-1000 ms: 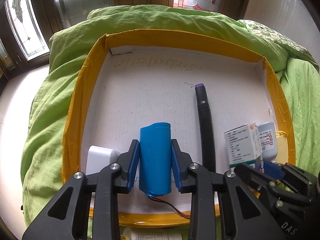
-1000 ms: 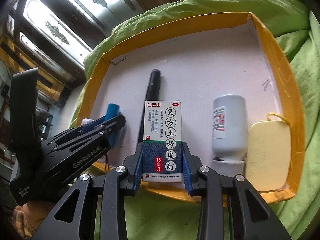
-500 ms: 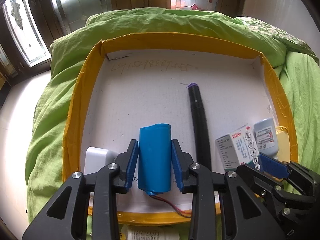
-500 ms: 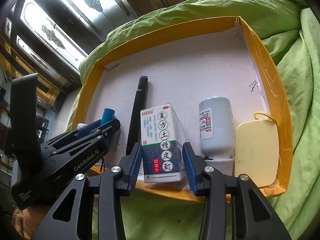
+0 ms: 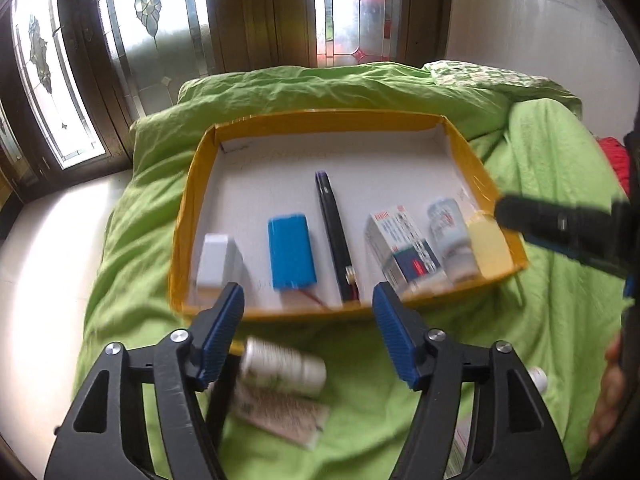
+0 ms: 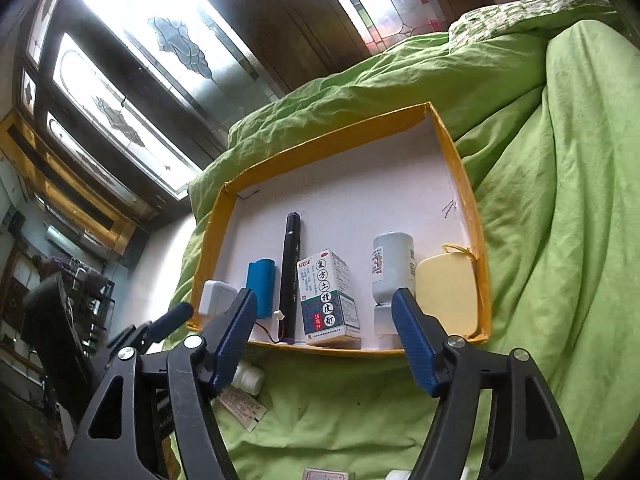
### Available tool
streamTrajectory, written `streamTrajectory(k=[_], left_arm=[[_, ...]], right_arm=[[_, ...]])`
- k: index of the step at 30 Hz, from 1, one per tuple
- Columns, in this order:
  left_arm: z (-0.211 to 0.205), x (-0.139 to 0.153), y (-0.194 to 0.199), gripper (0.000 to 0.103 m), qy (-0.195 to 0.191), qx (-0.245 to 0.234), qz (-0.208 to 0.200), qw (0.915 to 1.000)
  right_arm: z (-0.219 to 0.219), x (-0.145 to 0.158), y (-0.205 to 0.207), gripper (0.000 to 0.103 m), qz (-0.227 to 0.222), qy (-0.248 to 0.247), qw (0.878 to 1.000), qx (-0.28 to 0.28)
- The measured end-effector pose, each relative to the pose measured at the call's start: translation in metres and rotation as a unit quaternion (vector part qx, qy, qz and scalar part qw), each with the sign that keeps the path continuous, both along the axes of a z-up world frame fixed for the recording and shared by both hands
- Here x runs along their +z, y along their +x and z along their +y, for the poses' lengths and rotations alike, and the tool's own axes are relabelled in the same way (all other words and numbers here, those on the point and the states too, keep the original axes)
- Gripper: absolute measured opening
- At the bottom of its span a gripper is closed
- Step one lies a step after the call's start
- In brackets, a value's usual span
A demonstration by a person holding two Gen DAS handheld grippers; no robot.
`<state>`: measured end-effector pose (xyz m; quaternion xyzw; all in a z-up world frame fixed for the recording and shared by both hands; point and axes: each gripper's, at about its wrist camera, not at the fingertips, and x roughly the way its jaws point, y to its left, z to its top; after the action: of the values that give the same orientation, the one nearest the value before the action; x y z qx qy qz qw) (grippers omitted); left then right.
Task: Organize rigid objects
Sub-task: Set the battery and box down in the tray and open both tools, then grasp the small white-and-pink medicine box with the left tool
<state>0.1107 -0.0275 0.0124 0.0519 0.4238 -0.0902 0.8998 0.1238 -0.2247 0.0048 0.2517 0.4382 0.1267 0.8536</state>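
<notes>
Opening both jaws, empty: left gripper (image 5: 308, 332) dropped the blue cylindrical battery pack (image 5: 291, 253), right gripper (image 6: 325, 338) the white-and-blue cardboard medicine box (image 6: 329, 294), into the yellow-rimmed tray (image 5: 320, 120); next, loose bottles.

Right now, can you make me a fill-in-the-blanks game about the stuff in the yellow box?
1. The blue battery lies between the white charger and the black ____.
2. The pale yellow case sits beside the white ____.
3. The box rests on a ____ blanket.
4. Between the right gripper fingers there is ____.

Missing words: pen; bottle; green; nothing
</notes>
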Motion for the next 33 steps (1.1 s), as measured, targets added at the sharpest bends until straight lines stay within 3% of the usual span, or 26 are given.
streamTrajectory(k=[8, 18, 25, 26, 29, 33], left_arm=[[-0.001, -0.018, -0.060, 0.070, -0.051, 0.022, 0.042, 0.9976], [-0.033, -0.025, -0.110, 0.071, -0.074, -0.003, 0.069, 0.9949], [-0.068, -0.030, -0.109, 0.070, -0.072, -0.035, 0.083, 0.9933], [-0.072, -0.034, -0.104, 0.068, -0.069, -0.034, 0.088, 0.9931], [-0.077, -0.050, -0.091, 0.041, -0.059, -0.027, 0.117, 0.9910], [-0.067, -0.048, -0.092, 0.040, -0.065, -0.025, 0.108, 0.9917]], right_arm=[[-0.008, 0.001, -0.035, 0.089, 0.010, -0.038, 0.999, 0.007], [-0.032, -0.005, -0.080, 0.090, 0.012, -0.053, 0.998, 0.008], [-0.032, -0.005, -0.079, 0.090, 0.007, -0.049, 0.999, 0.006], [-0.033, -0.005, -0.080, 0.090, 0.007, -0.049, 0.999, 0.005], [-0.037, -0.007, -0.081, 0.090, 0.009, -0.050, 0.999, -0.001], [-0.037, -0.010, -0.080, 0.090, 0.017, -0.051, 0.999, 0.005]])
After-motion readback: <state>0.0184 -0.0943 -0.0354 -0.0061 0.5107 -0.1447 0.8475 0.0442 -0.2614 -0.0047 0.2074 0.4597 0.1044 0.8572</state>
